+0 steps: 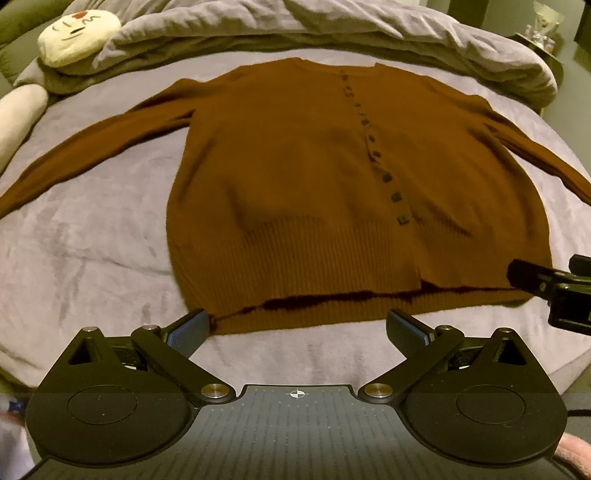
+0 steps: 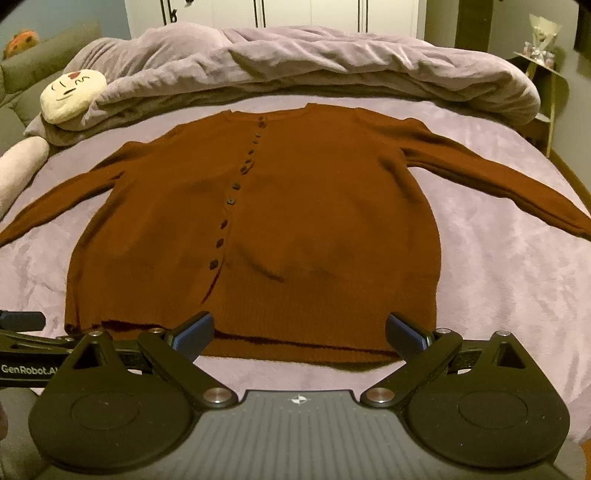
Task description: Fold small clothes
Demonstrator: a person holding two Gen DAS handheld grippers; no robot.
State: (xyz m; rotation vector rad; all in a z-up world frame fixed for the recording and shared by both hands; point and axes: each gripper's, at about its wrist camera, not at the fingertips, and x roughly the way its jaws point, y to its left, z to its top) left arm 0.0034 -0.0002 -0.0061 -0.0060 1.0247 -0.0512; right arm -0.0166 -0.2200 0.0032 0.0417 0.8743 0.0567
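The brown buttoned cardigan [image 2: 258, 229] lies flat, front up, sleeves spread, on the lilac bedspread [image 2: 498, 280]; nothing is folded yet. Our left gripper [image 1: 297, 328] and right gripper [image 2: 299, 334] hover spread wide at its hem, empty; next, we judge, each must pinch a hem corner.

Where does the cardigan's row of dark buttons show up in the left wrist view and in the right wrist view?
Left wrist view: the button row runs right of centre, slanting from the neckline down to the right, toward the ribbed hem.
Right wrist view: the button row sits left of centre, slanting from the neckline down to the left.
Shared landmark: the cream face cushion lies at the upper left in both.
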